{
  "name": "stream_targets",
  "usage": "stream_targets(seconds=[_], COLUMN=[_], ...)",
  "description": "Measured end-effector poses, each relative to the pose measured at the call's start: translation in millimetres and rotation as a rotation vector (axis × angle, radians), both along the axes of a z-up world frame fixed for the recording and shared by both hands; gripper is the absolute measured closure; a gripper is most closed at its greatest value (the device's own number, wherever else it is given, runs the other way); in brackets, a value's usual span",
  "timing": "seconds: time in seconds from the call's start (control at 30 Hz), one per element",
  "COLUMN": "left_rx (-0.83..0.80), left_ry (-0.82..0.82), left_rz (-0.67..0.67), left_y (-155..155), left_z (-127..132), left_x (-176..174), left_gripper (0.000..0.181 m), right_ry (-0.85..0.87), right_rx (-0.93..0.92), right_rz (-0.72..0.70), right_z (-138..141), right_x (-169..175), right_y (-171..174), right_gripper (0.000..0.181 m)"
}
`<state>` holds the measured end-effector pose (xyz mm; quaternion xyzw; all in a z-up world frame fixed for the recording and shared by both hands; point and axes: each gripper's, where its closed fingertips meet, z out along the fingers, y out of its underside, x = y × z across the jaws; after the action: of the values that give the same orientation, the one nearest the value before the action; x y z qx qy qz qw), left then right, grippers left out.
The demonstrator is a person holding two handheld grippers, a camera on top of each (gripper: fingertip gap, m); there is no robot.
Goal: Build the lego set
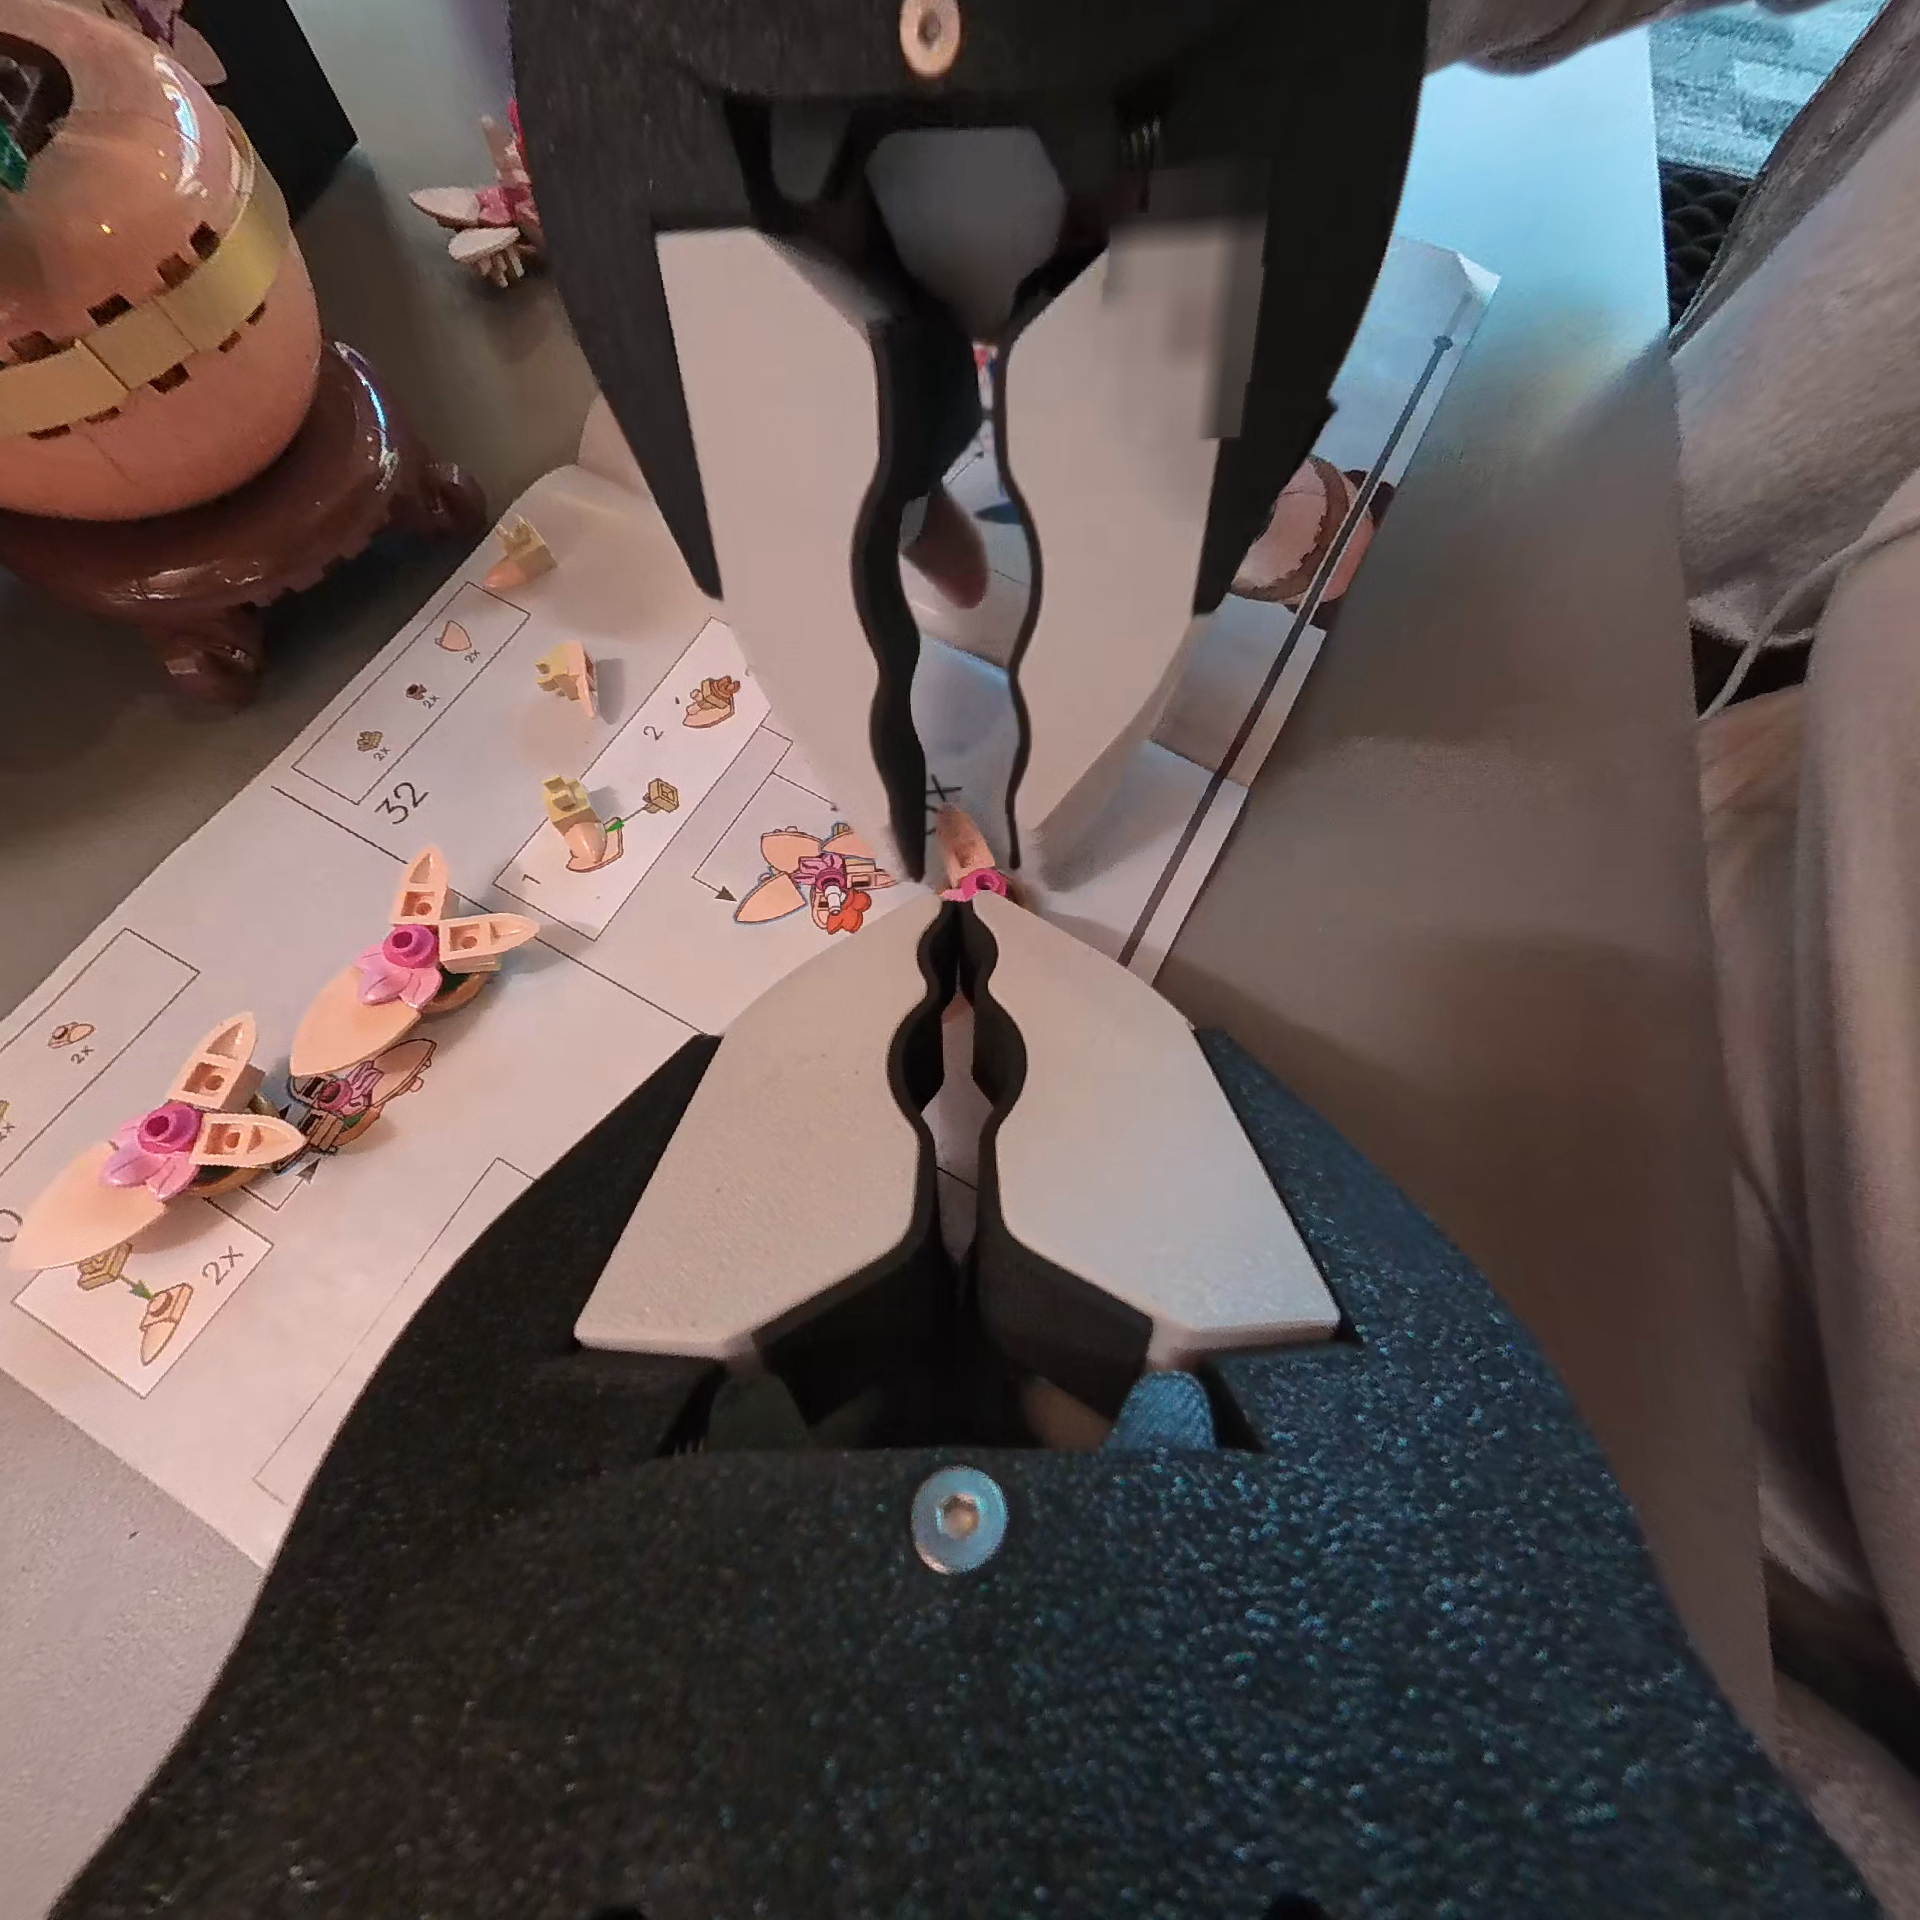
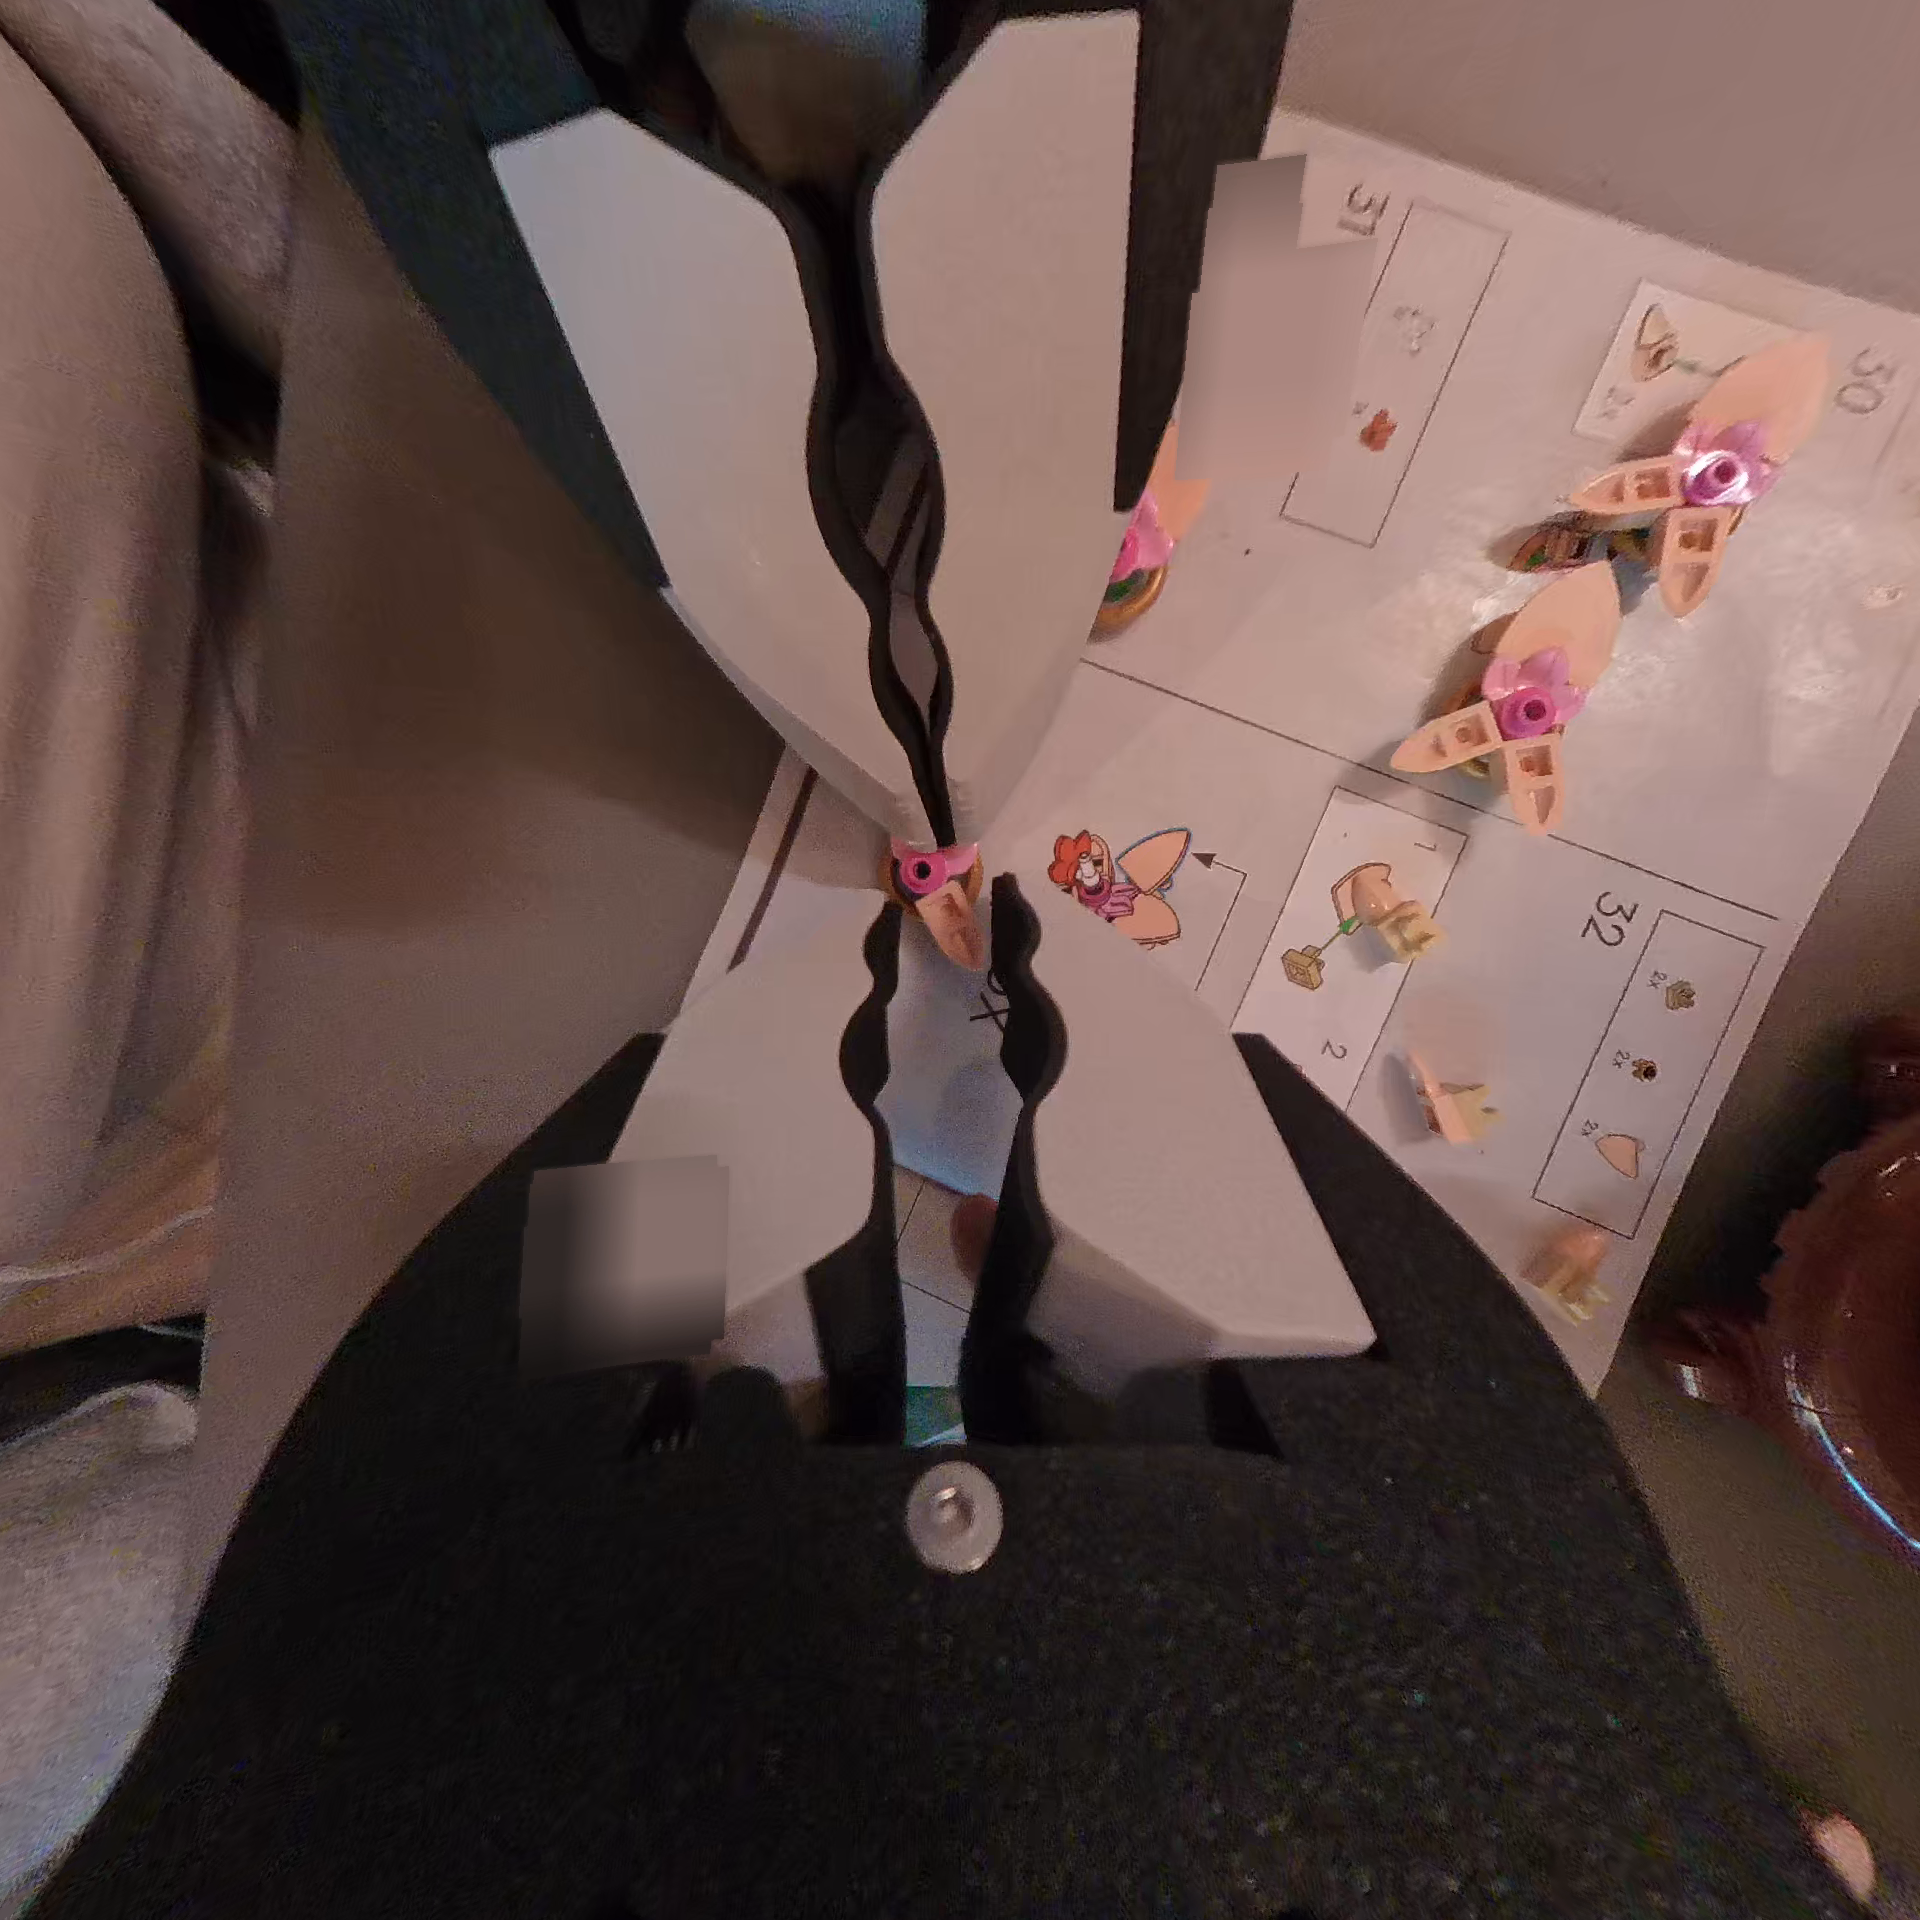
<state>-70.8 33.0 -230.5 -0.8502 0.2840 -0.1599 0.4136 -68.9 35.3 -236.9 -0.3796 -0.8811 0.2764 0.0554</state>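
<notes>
Left claw (image 1: 954, 920) pinching studded pink flower piece (image 1: 971, 868), right claw (image 2: 940, 909) wavy-edged, parted around petal.

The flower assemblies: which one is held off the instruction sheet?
The small flower pinched in the shut left gripper, between both grippers. The two larger flowers lie loose on the instruction sheet.

Glossy plastic flower pieces (image 1: 410, 961) on matt paper instruction sheet (image 1: 499, 1049).
</notes>
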Motion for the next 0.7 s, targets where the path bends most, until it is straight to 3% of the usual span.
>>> stream_targets(seconds=[0.17, 0.4, 0.6, 0.7], left_rx=[-0.005, 0.004, 0.018, 0.008], left_ry=[-0.006, 0.005, 0.02, 0.006], left_rz=[0.0, 0.003, 0.009, 0.019], left_y=[0.1, 0.4, 0.8, 1.4], left_z=[0.0, 0.0, 0.4, 0.8], left_x=[-0.1, -0.2, -0.4, -1.8], left_gripper=[0.181, 0.181, 0.181, 0.175], right_ry=[0.084, 0.083, 0.198, 0.211], right_rx=[-0.022, -0.042, 0.031, 0.055], right_rz=[0.042, 0.042, -0.222, -0.23], right_z=[4.6, 5.2, 21.6, 15.9], right_x=[-0.2, 0.2, -23.0, -37.8], right_y=[1.7, 2.0, 58.1, 64.2], right_gripper=[0.175, 0.175, 0.163, 0.162])
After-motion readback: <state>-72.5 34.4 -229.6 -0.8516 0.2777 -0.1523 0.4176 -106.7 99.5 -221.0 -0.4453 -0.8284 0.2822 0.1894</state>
